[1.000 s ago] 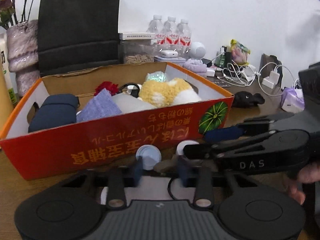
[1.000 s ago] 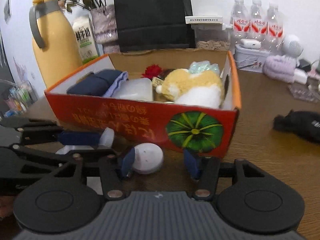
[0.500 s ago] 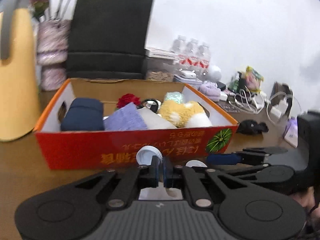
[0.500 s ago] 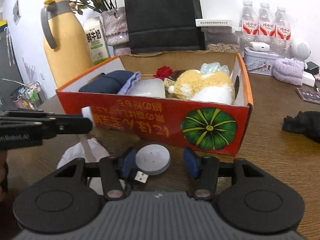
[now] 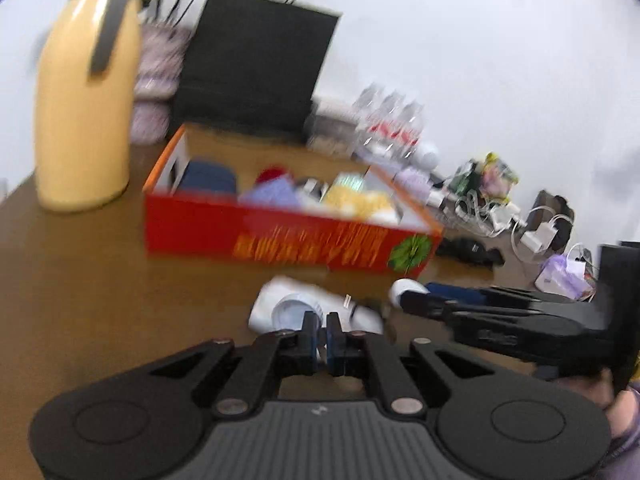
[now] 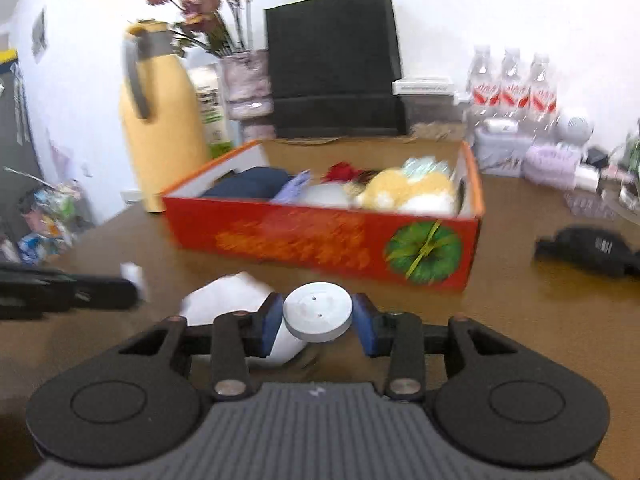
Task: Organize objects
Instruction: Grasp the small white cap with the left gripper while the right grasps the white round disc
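Observation:
A red cardboard box (image 6: 320, 236) (image 5: 288, 236) stands on the brown table, filled with a navy pouch (image 6: 252, 182), a yellow and white plush (image 6: 408, 190) and other items. My right gripper (image 6: 318, 316) is shut on a grey-white round disc (image 6: 318, 314), held above the table in front of the box. A white crumpled cloth or bag (image 6: 228, 300) (image 5: 304, 306) lies below it. My left gripper (image 5: 322, 336) is shut, and a thin white piece (image 6: 132, 274) shows at its tips in the right wrist view. The left view is blurred.
A yellow thermos jug (image 6: 160, 132), a flower vase (image 6: 244, 80) and a black paper bag (image 6: 332, 60) stand behind the box. Water bottles (image 6: 512, 84), a purple item (image 6: 552, 160), a black object (image 6: 588, 244) and chargers with cables (image 5: 532, 232) lie to the right.
My right gripper has closed on the round disc and lifted it off the table. My left gripper has closed and pulled back and left, away from the box.

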